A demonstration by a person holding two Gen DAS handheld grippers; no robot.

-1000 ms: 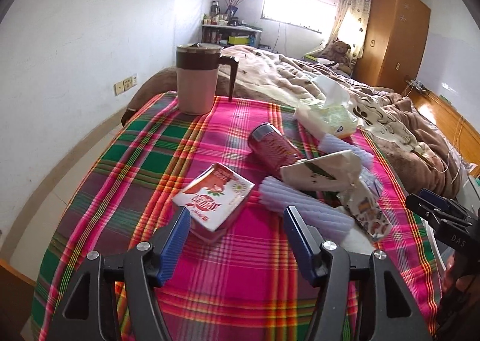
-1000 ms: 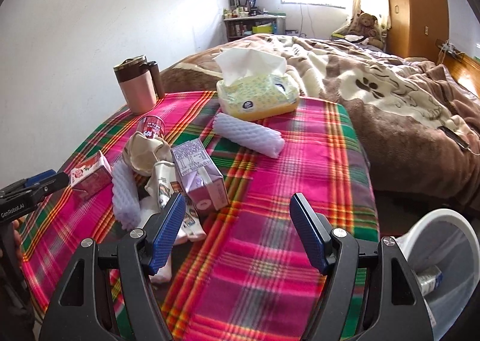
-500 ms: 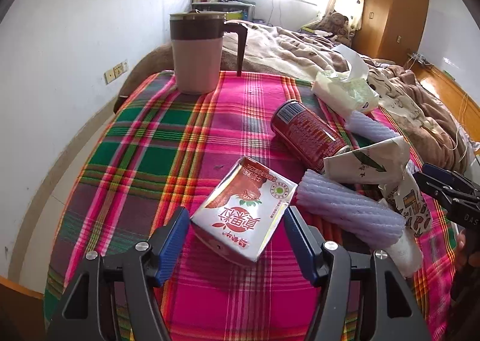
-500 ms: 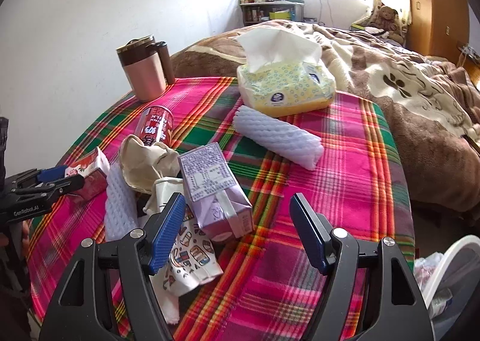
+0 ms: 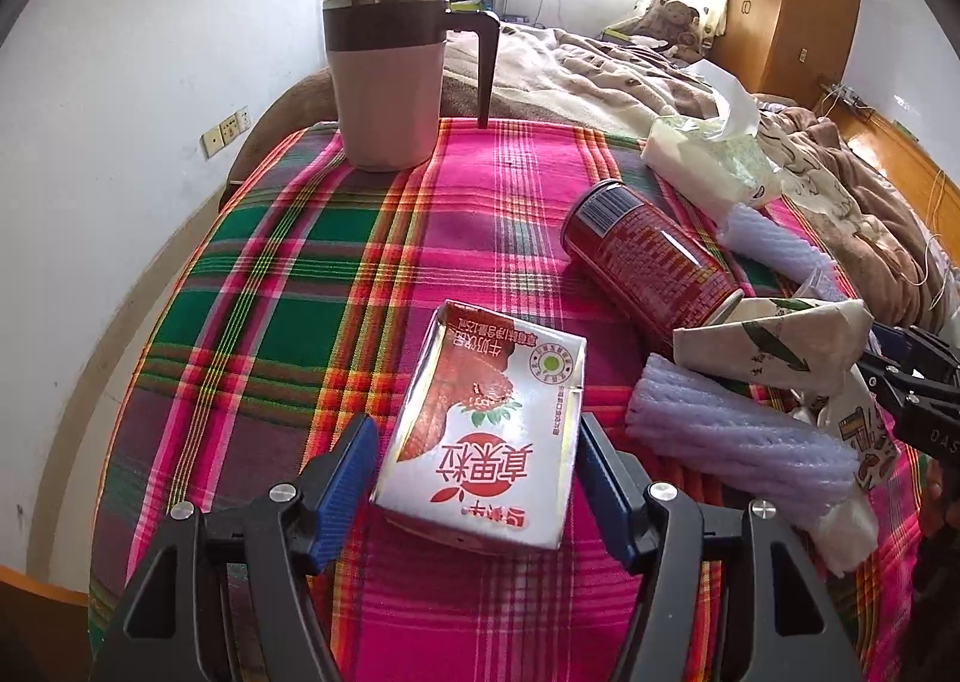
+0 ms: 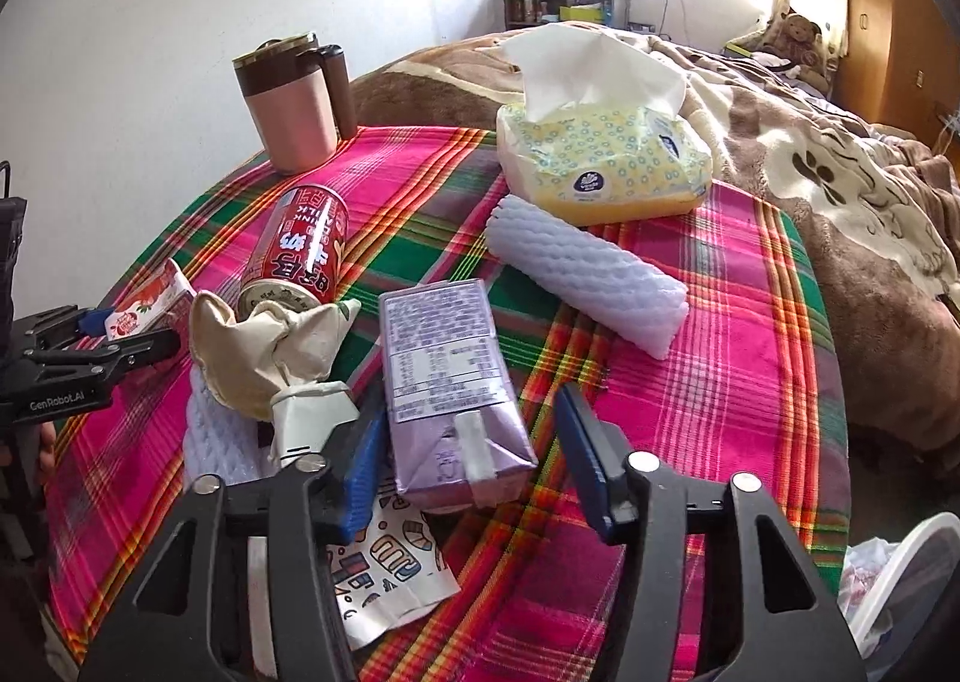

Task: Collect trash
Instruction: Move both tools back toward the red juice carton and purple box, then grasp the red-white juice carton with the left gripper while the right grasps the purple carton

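Note:
A red-and-white milk carton lies flat on the plaid tablecloth. It sits between the fingers of my left gripper, which is open; a gap shows on the carton's left side. In the right wrist view a purple drink carton lies between the fingers of my right gripper. Its jaws are closing, and a gap still shows at the right finger. A red can lies on its side beside a crumpled paper cup. Two white foam net sleeves and a printed wrapper lie nearby.
A pink mug with a brown lid stands at the table's far side. A yellow tissue pack sits at the far edge by the bed. A white bin stands on the floor past the table's right edge.
Both grippers have moved forward and down, each now with a carton between its fingers. The right gripper's jaws have narrowed around the purple carton. The left opening looks the same.

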